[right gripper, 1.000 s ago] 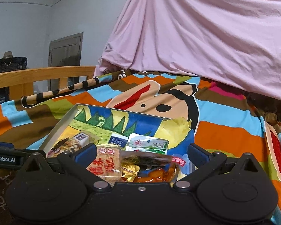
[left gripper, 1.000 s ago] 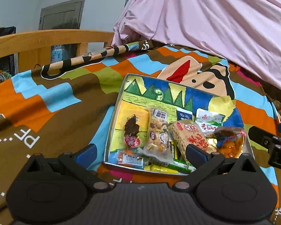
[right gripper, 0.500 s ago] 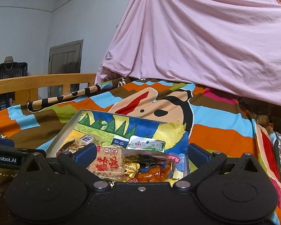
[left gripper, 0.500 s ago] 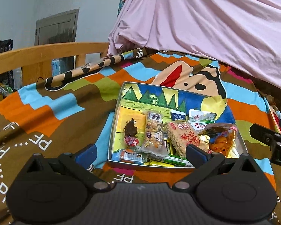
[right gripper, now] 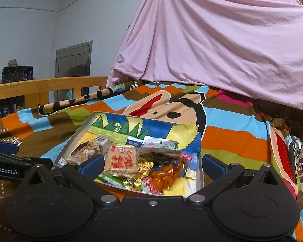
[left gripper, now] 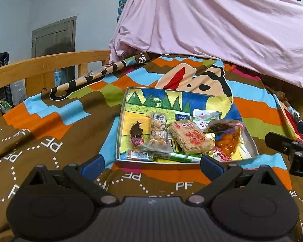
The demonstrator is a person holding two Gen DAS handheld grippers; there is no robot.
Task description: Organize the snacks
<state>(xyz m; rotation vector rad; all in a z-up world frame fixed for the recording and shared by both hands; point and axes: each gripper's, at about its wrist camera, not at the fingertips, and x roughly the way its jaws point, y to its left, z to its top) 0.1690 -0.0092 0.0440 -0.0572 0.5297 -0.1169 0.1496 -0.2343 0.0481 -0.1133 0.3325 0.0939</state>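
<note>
Snacks sit piled in a shallow rectangular box with a painted mountain scene inside (left gripper: 157,98), which lies flat on a colourful cartoon-print bedspread (left gripper: 50,117). All packs crowd the near half of the box; the far half shows bare painted floor.

- Square rice-cracker pack with red lettering (left gripper: 190,138): on top of the pile, mid-box, long axis running from far-left to near-right in the left wrist view.
- Clear pack of mixed nut bar with a barcode label (left gripper: 158,134): just left of the cracker, long axis near-to-far, label end at the far side.
- Dark dried-fruit piece in a clear wrapper with a red label (left gripper: 136,134): left-most, also near-to-far.
- Clear bag of orange pieces (left gripper: 227,139): right of the cracker, touching it.
- Thin green stick pack (left gripper: 177,157): lies left-to-right along the near wall.
- White-and-green sachet (left gripper: 207,117): behind the cracker.

Left gripper (left gripper: 151,164): jaws spread wide, nothing between them, just short of the box's near wall. Right gripper (right gripper: 151,164): jaws also spread wide and empty, at the box's near right corner.

Pink draped sheet (left gripper: 222,30) hangs behind the bed; wooden bed rail (left gripper: 46,66) at far left.
</note>
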